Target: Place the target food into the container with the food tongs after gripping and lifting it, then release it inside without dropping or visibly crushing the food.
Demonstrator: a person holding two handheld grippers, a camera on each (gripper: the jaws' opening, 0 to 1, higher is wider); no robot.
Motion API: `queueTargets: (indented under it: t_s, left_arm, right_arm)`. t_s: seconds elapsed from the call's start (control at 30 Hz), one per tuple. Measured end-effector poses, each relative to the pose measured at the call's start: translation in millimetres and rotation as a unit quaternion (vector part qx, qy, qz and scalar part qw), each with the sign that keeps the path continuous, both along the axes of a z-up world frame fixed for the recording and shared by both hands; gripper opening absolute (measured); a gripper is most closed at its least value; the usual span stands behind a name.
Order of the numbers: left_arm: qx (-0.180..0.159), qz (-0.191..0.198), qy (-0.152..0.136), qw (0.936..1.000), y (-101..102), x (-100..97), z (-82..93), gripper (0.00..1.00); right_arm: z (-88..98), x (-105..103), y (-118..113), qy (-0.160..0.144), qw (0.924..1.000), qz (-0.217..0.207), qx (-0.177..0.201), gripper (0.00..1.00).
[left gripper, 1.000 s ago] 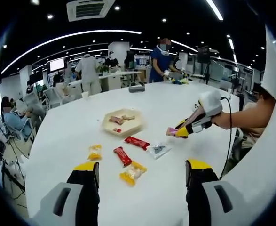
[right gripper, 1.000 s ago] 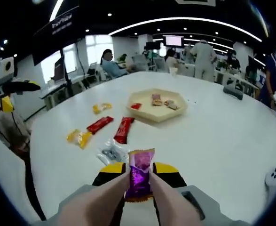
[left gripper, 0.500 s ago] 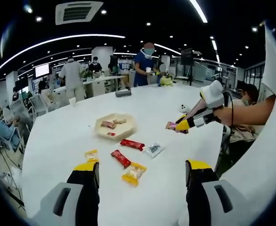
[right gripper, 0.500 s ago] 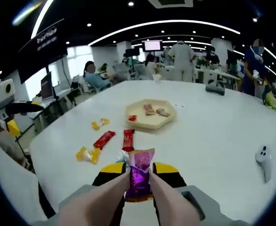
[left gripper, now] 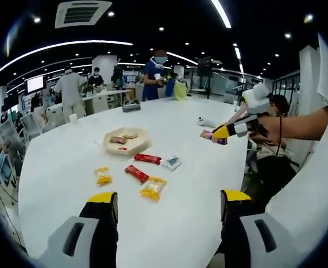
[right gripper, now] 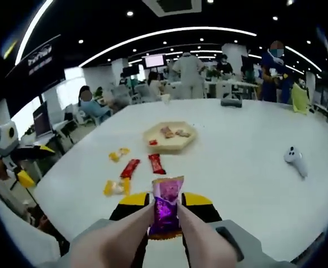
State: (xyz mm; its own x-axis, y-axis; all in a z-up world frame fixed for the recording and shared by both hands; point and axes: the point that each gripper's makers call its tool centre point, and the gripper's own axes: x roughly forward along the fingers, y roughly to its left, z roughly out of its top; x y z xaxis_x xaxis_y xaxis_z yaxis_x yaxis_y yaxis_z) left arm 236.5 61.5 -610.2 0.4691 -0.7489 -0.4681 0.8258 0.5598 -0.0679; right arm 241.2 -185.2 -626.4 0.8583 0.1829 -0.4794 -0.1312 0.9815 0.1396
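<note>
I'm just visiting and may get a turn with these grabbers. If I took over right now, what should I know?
Right gripper: shut on the purple snack packet, held above the white table.
Left gripper: open, holding nothing.
Beige hexagonal tray: mid-table, a few snacks already inside. Red and yellow packets lie loose near it.
Done: packet gripped and lifted.
Left: carry it over the tray, release it gently inside.

A purple-wrapped snack (right gripper: 165,207) stands upright, pinched between the right tongs (right gripper: 165,219), well short of the beige hexagonal tray (right gripper: 170,136) holding several snacks.
</note>
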Motion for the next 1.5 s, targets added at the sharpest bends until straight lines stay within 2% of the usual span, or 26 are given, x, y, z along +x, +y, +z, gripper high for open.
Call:
queueTargets:
  t_s: [0.13, 0.2, 0.27, 0.4, 0.53, 0.77, 0.97, 1.03, 1.1, 1.13, 1.2, 1.3, 1.37, 1.43, 1.5]
  left_arm:
    - [-0.014, -0.002, -0.003, 0.9999, 6.1, -4.4, 4.5, 0.75]
    - [-0.015, 0.007, 0.012, 0.9998, 8.6, -2.7, 0.2, 0.75]
    - [-0.038, -0.004, 0.009, 0.9992, 1.7, -2.9, 3.3, 0.75]
    - [-0.026, -0.025, 0.014, 0.9993, -9.1, -4.8, -3.3, 0.75]
    - [-0.039, -0.033, 0.008, 0.9987, -24.5, -5.9, 6.1, 0.77]
    - [-0.031, -0.032, 0.004, 0.9990, -40.2, -5.8, 8.2, 0.79]
    - [-0.020, -0.025, 0.001, 0.9995, -68.0, -13.4, 11.2, 0.80]
    - [-0.009, -0.002, 0.011, 0.9999, -79.4, -17.8, 14.6, 0.80]
    - [-0.047, 0.019, 0.016, 0.9986, -94.7, -20.2, 27.2, 0.80]
    - [-0.048, 0.026, 0.021, 0.9983, -96.0, -20.2, 27.2, 0.80]
    - [-0.038, 0.054, 0.029, 0.9974, -105.8, -19.6, 26.3, 0.80]
    - [-0.034, 0.069, 0.027, 0.9966, -115.7, -21.8, 31.6, 0.79]
    - [-0.020, 0.087, 0.013, 0.9959, -121.5, -24.7, 36.6, 0.79]
    - [-0.017, 0.100, 0.015, 0.9947, -127.0, -29.6, 36.8, 0.79]
    - [-0.015, 0.107, 0.017, 0.9940, -131.8, -33.4, 35.9, 0.79]
  right_arm:
    - [-0.1, -4.3, -0.5, -0.001, 0.9998, -0.018, 0.010, 0.21]
    - [2.7, -7.7, 0.8, 0.001, 0.9996, -0.024, 0.016, 0.21]
    - [8.6, -12.3, 1.2, -0.005, 0.9996, -0.026, 0.004, 0.21]
    - [18.5, -21.7, -1.6, -0.010, 0.9993, -0.036, 0.001, 0.22]
    - [25.0, -27.4, -13.5, -0.019, 0.9989, -0.041, -0.007, 0.22]
    - [24.3, -27.8, -31.4, -0.022, 0.9991, -0.036, -0.008, 0.22]
    - [19.4, -19.5, -53.1, -0.034, 0.9992, -0.020, -0.002, 0.22]
    - [14.0, -17.6, -63.6, -0.028, 0.9996, -0.006, 0.004, 0.22]
    - [14.0, -14.9, -69.4, -0.042, 0.9990, 0.012, -0.005, 0.22]
    - [12.5, -14.2, -71.2, -0.039, 0.9992, 0.013, -0.002, 0.22]
    - [7.1, -10.2, -80.7, -0.035, 0.9990, 0.024, 0.012, 0.21]
    - [2.6, -9.6, -89.1, -0.033, 0.9986, 0.040, 0.010, 0.21]
    - [-1.9, -9.6, -95.0, -0.033, 0.9976, 0.059, 0.020, 0.21]
    - [-8.3, -10.7, -100.4, -0.026, 0.9969, 0.073, 0.013, 0.21]
    - [-8.5, -11.6, -104.4, -0.030, 0.9964, 0.076, 0.022, 0.21]
